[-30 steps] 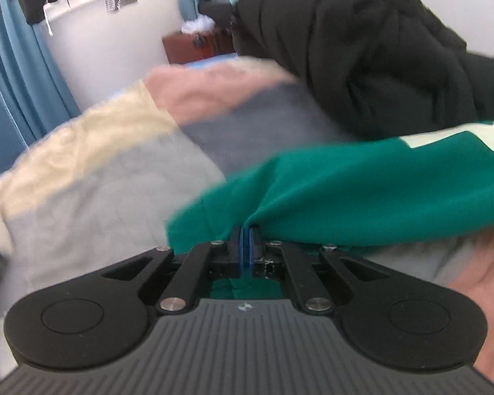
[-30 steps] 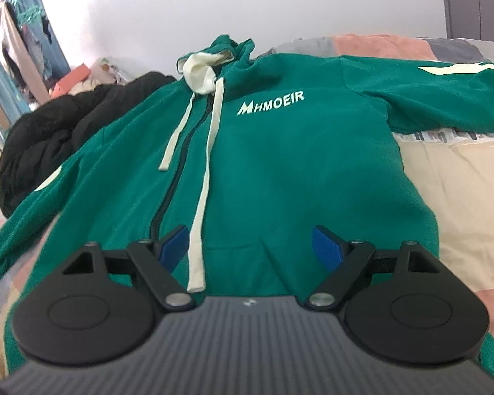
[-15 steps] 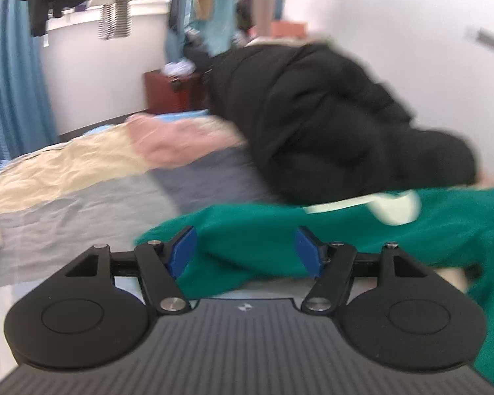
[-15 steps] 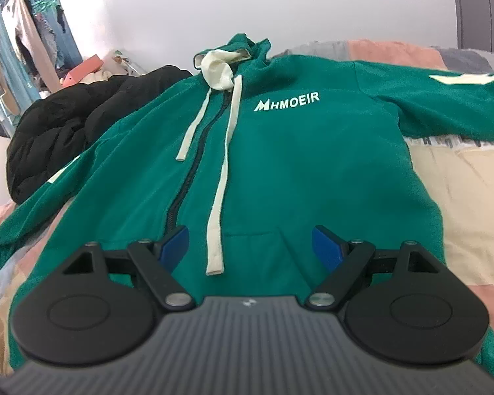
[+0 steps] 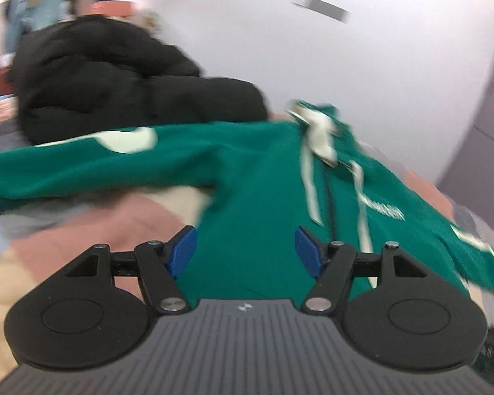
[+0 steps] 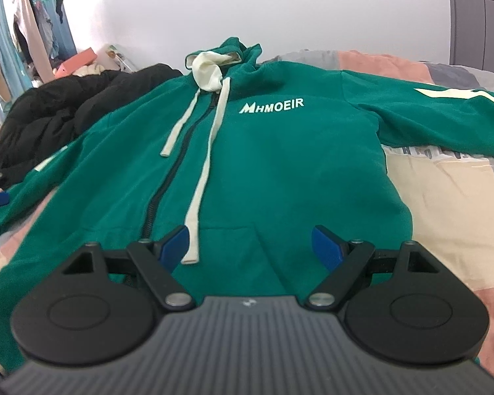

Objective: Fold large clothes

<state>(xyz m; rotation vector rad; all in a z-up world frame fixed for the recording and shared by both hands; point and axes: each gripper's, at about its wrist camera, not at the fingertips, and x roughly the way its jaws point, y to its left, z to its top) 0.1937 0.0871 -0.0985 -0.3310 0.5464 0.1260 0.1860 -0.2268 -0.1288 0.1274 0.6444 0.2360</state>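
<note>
While both tools point forward and downward over the bed, the left tool [image 5: 245, 250] hangs above the left flank of the green zip-up fleece hoodie with cream drawstrings [image 6: 263, 151], and the right tool [image 6: 250, 247] hangs over its front pocket. The left tool's blue pads [image 5: 181, 251] stand apart after just having been opening, with nothing between them; green fabric lies below them, and I cannot tell whether they touch it. The right tool's blue pads [image 6: 326, 247] are spread wide and grip nothing. The hoodie lies face up, flat on the patchwork quilt of pink, cream and grey panels [image 6: 444, 197], hood toward the white wall [image 6: 280, 6], both sleeves stretched out sideways. White lettering crosses its chest. A black puffy jacket [image 6: 66, 112] is heaped beside the left sleeve, touching it. The left wrist view is blurred.
</note>
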